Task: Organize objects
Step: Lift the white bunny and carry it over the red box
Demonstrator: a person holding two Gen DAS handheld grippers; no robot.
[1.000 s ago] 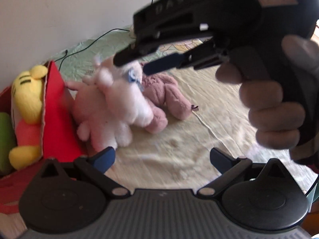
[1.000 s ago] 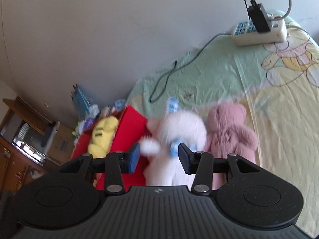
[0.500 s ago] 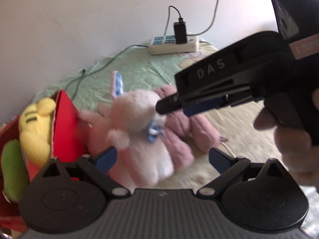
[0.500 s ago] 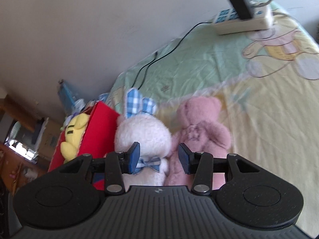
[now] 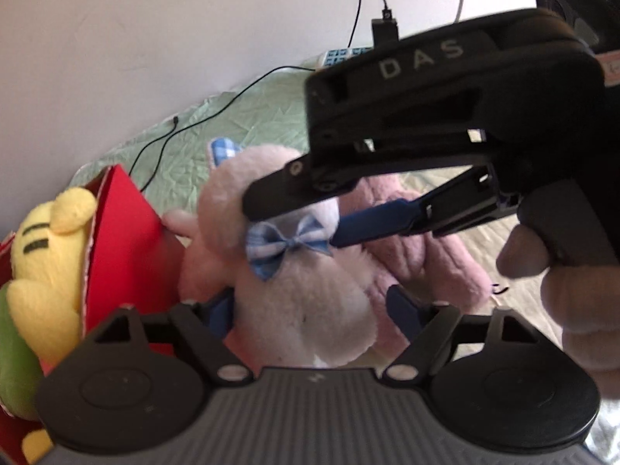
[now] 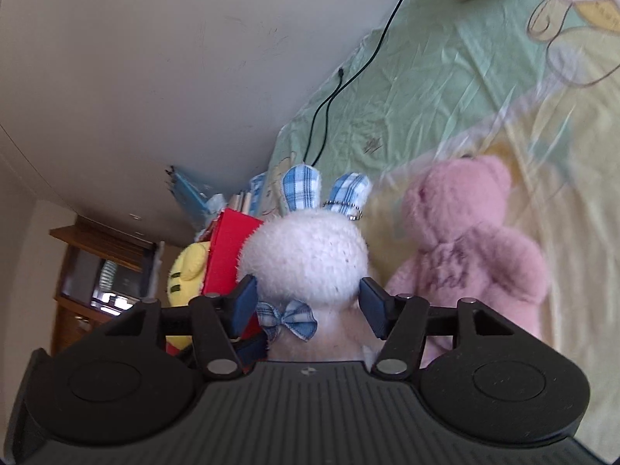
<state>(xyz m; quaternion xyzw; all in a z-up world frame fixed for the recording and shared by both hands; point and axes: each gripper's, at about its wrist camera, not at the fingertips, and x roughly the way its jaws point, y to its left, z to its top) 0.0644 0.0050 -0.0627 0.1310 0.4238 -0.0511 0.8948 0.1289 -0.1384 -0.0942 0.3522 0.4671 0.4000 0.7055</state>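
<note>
White bunny plush, blue check ears and bow, sits upright on the bed, right in front of both tools. It is wedged between a red box off the left tool's left finger and a pink bear off its right finger, touching both as far as I can tell.

Your left hand-held gripper straddles the bunny's body low down. Its jaws have just been closing with the plush between them. The left finger is sunk in fur, but the right one looks a hair clear, so read it as not yet clamped.

Your right hand-held gripper comes in from above and across, fingers either side of the head at bow level. Its jaws have just been opening, so it is spread and holds nothing. Your hand on its handle sits far right of the left tool.

Likely reason: a handover, where the right lets go while the left takes the body. A low grip on the body makes sense, since soft fur squashes and a head grip would flop.

A yellow plush already sits in the red box, beyond the left finger, so that box is probably where the bunny goes. Watch the pink bear's arm near the right finger so you don't pinch both toys.
</note>
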